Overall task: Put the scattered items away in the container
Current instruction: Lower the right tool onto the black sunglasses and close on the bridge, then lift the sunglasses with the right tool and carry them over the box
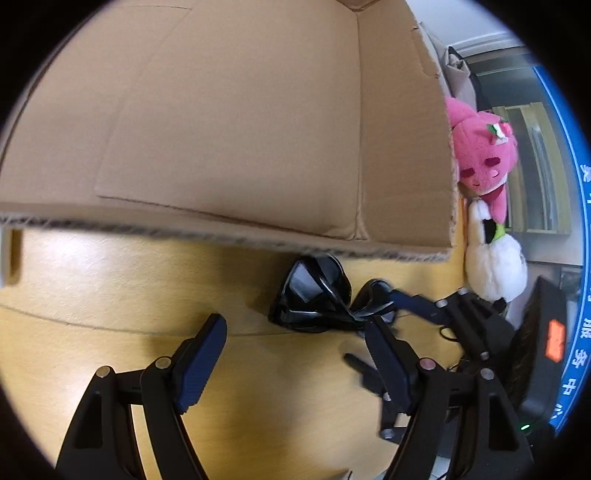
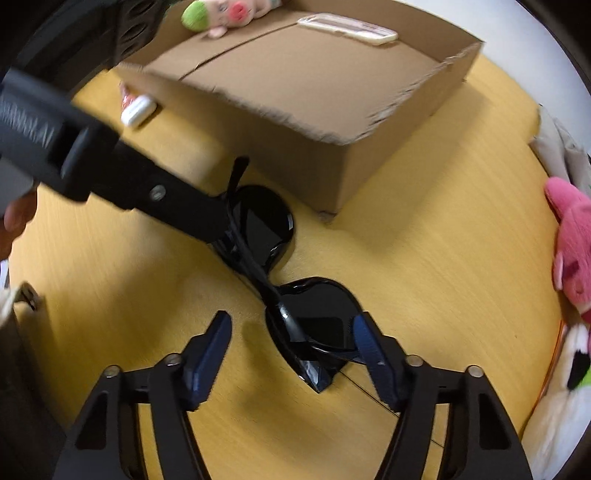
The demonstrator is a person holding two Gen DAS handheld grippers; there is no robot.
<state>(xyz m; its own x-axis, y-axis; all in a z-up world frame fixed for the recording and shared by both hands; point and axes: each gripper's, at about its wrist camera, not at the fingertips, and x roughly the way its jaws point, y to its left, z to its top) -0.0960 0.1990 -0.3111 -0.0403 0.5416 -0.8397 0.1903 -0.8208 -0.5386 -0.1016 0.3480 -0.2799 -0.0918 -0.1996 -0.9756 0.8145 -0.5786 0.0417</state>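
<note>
Black sunglasses (image 2: 291, 295) lie folded on the yellow wooden table, just in front of the low cardboard box (image 2: 314, 92). My right gripper (image 2: 291, 332) is open, and its fingers straddle the near lens. My left gripper (image 1: 295, 339) is open, and its right finger (image 1: 384, 354) is by the sunglasses (image 1: 314, 295). In the right wrist view the left gripper's finger (image 2: 177, 206) reaches the far lens. The box wall (image 1: 240, 129) fills the upper left wrist view.
A pink plush (image 1: 484, 158) and a white plush (image 1: 495, 258) lie to the right of the box. A small white and red item (image 2: 136, 107) lies left of the box. A phone case (image 2: 351, 29) and a small toy (image 2: 218, 14) rest in the box.
</note>
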